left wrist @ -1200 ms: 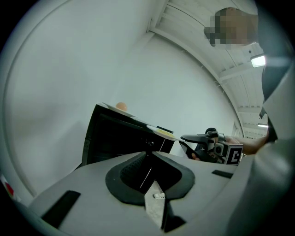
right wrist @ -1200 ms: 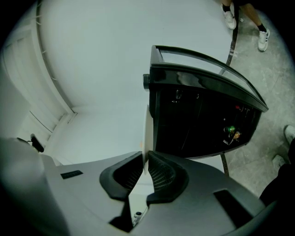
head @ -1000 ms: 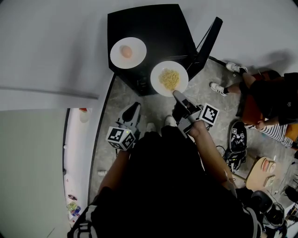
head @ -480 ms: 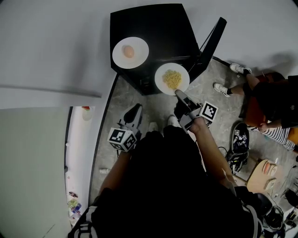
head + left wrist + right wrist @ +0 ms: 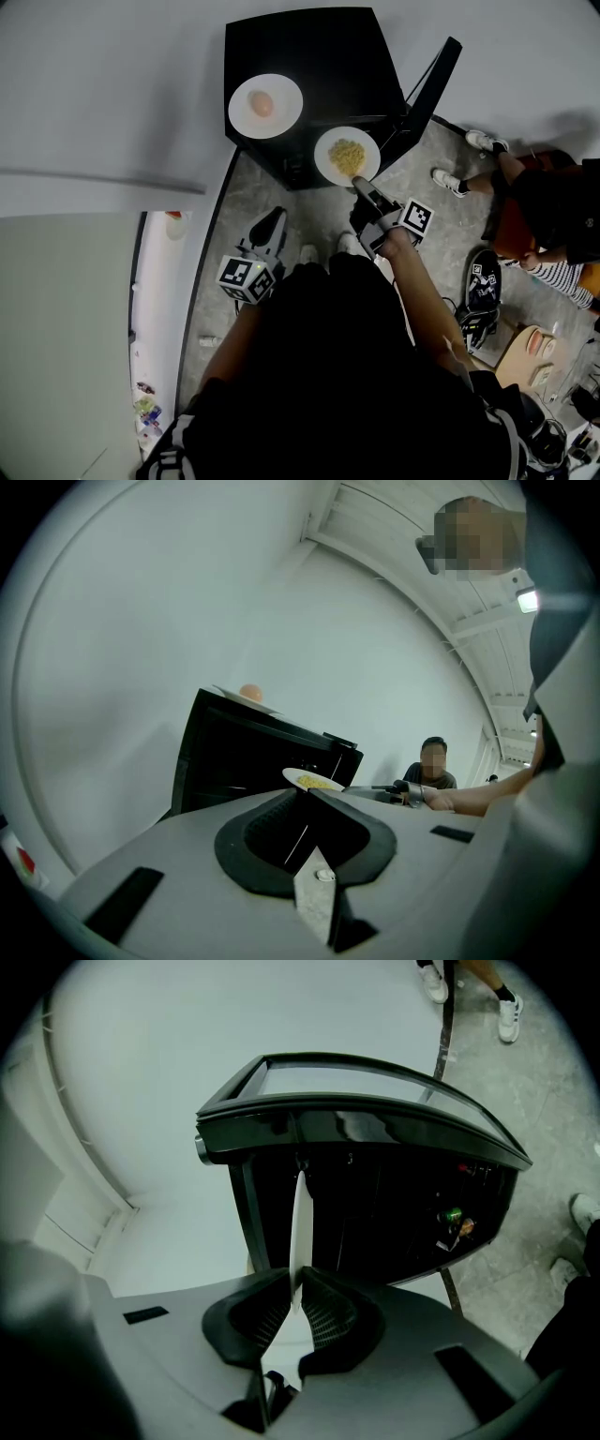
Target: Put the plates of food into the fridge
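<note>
Two plates: the egg plate (image 5: pixel 265 106) sits on top of the fridge (image 5: pixel 323 56); the noodle plate (image 5: pixel 347 157) is in the air before its open front.
Right gripper (image 5: pixel 363 185): arm stretched forward, pointing level, jaws clamped on the noodle plate's near rim.
Left gripper (image 5: pixel 271 223): held low by the person's left side, jaws together, nothing between them.
Right gripper view only: noodle plate edge-on; small items (image 5: pixel 455 1218) inside the fridge.
Left gripper view only: a seated person (image 5: pixel 431 761) beyond.
Markings: black-and-white squares on each cube (image 5: pixel 415 221).
</note>
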A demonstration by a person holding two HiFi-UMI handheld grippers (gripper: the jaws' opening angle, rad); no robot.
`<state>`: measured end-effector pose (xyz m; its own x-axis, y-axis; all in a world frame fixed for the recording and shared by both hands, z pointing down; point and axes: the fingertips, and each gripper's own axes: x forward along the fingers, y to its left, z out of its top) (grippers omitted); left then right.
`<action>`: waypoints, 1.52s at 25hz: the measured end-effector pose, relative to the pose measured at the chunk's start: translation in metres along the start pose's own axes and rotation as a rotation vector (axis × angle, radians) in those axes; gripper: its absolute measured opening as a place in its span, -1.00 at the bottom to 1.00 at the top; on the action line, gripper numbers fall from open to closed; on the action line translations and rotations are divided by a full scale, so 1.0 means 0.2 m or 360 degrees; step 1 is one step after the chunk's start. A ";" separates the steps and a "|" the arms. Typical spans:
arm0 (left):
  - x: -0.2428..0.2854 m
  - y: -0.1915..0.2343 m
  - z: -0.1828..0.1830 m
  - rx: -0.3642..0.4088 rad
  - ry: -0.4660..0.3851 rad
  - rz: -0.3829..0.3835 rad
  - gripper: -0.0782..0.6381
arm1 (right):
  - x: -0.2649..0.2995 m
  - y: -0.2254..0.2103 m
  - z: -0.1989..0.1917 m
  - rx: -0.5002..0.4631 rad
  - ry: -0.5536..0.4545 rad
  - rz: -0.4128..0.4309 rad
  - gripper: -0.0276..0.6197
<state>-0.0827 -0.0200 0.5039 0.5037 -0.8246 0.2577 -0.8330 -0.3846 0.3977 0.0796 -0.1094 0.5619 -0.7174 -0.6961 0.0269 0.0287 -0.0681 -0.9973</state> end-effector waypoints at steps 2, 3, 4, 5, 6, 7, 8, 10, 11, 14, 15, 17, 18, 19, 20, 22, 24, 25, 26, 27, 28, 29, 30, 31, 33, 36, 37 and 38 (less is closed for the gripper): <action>0.00 0.01 0.00 -0.0001 0.0002 0.0003 -0.63 | 0.01 -0.02 0.01 -0.0008 -0.0007 -0.0012 -0.76; 0.00 0.01 0.01 0.0000 0.0004 0.0004 -0.63 | 0.02 -0.02 0.02 -0.0011 -0.0007 -0.0013 -0.76; 0.00 0.01 0.01 0.0001 0.0006 0.0005 -0.63 | 0.03 -0.02 0.02 -0.0011 -0.0007 -0.0013 -0.76; 0.01 0.02 0.01 0.0001 0.0008 0.0005 -0.63 | 0.04 -0.03 0.02 -0.0009 -0.0008 -0.0015 -0.76; 0.01 0.02 0.01 0.0000 0.0006 0.0004 -0.63 | 0.04 -0.04 0.03 -0.0007 -0.0009 -0.0018 -0.76; 0.01 0.02 0.01 -0.0002 0.0002 0.0001 -0.63 | 0.05 -0.05 0.03 -0.0007 -0.0010 -0.0025 -0.76; 0.01 0.02 0.02 -0.0004 -0.0001 -0.0003 -0.63 | 0.06 -0.06 0.04 -0.0010 -0.0013 -0.0035 -0.76; 0.02 0.03 0.02 -0.0005 0.0001 -0.0006 -0.63 | 0.07 -0.10 0.07 -0.0017 -0.0020 -0.0055 -0.76; 0.03 0.03 0.02 -0.0006 0.0004 -0.0006 -0.63 | 0.07 -0.11 0.08 -0.0017 -0.0024 -0.0063 -0.76; 0.05 0.02 0.01 -0.0006 0.0015 -0.0008 -0.63 | 0.08 -0.13 0.11 -0.0011 -0.0034 -0.0084 -0.76; 0.05 0.03 0.01 -0.0002 0.0020 -0.0006 -0.63 | 0.09 -0.14 0.12 -0.0012 -0.0034 -0.0086 -0.76; 0.05 0.03 0.01 0.0004 0.0032 -0.0001 -0.63 | 0.10 -0.15 0.13 -0.0018 -0.0033 -0.0091 -0.76; 0.05 0.03 0.01 0.0004 0.0036 0.0000 -0.63 | 0.11 -0.16 0.13 -0.0020 -0.0033 -0.0095 -0.76; 0.06 0.04 0.00 0.0003 0.0037 0.0000 -0.63 | 0.11 -0.17 0.14 -0.0021 -0.0034 -0.0100 -0.76; 0.06 0.04 0.00 0.0002 0.0039 0.0000 -0.63 | 0.12 -0.18 0.14 -0.0022 -0.0036 -0.0102 -0.76; 0.06 0.04 0.01 0.0002 0.0042 0.0003 -0.63 | 0.14 -0.19 0.15 -0.0029 -0.0039 -0.0110 -0.76; 0.06 0.05 0.01 0.0002 0.0047 0.0008 -0.63 | 0.15 -0.21 0.16 -0.0039 -0.0040 -0.0123 -0.76; 0.06 0.05 0.01 0.0005 0.0050 0.0011 -0.63 | 0.16 -0.22 0.17 -0.0040 -0.0041 -0.0125 -0.76; 0.05 0.06 0.01 0.0007 0.0052 0.0014 -0.63 | 0.17 -0.23 0.17 -0.0039 -0.0044 -0.0123 -0.76; 0.05 0.06 0.01 0.0008 0.0054 0.0017 -0.63 | 0.17 -0.24 0.17 -0.0038 -0.0048 -0.0122 -0.76; 0.05 0.07 0.01 0.0007 0.0056 0.0021 -0.63 | 0.18 -0.25 0.18 -0.0040 -0.0052 -0.0122 -0.76; 0.05 0.07 0.01 0.0005 0.0057 0.0024 -0.63 | 0.19 -0.25 0.18 -0.0040 -0.0058 -0.0122 -0.76; 0.06 0.08 0.01 0.0003 0.0060 0.0027 -0.63 | 0.20 -0.26 0.19 -0.0034 -0.0066 -0.0123 -0.76; 0.06 0.08 0.01 0.0001 0.0062 0.0029 -0.63 | 0.21 -0.27 0.20 -0.0026 -0.0075 -0.0125 -0.76; 0.06 0.08 0.00 -0.0003 0.0067 0.0033 -0.63 | 0.22 -0.29 0.22 -0.0011 -0.0096 -0.0130 -0.76; 0.06 0.08 -0.01 -0.0007 0.0070 0.0041 -0.63 | 0.23 -0.31 0.23 -0.0010 -0.0124 -0.0130 -0.76; 0.05 0.08 -0.01 -0.0009 0.0071 0.0043 -0.63 | 0.23 -0.31 0.24 -0.0012 -0.0129 -0.0130 -0.76; 0.05 0.08 -0.01 -0.0010 0.0073 0.0044 -0.63 | 0.23 -0.31 0.24 -0.0010 -0.0132 -0.0129 -0.76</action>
<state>-0.0903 -0.0341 0.5144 0.4906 -0.8149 0.3085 -0.8453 -0.3592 0.3955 0.0770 -0.1715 0.6278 -0.6570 -0.7454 0.1129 -0.0319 -0.1222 -0.9920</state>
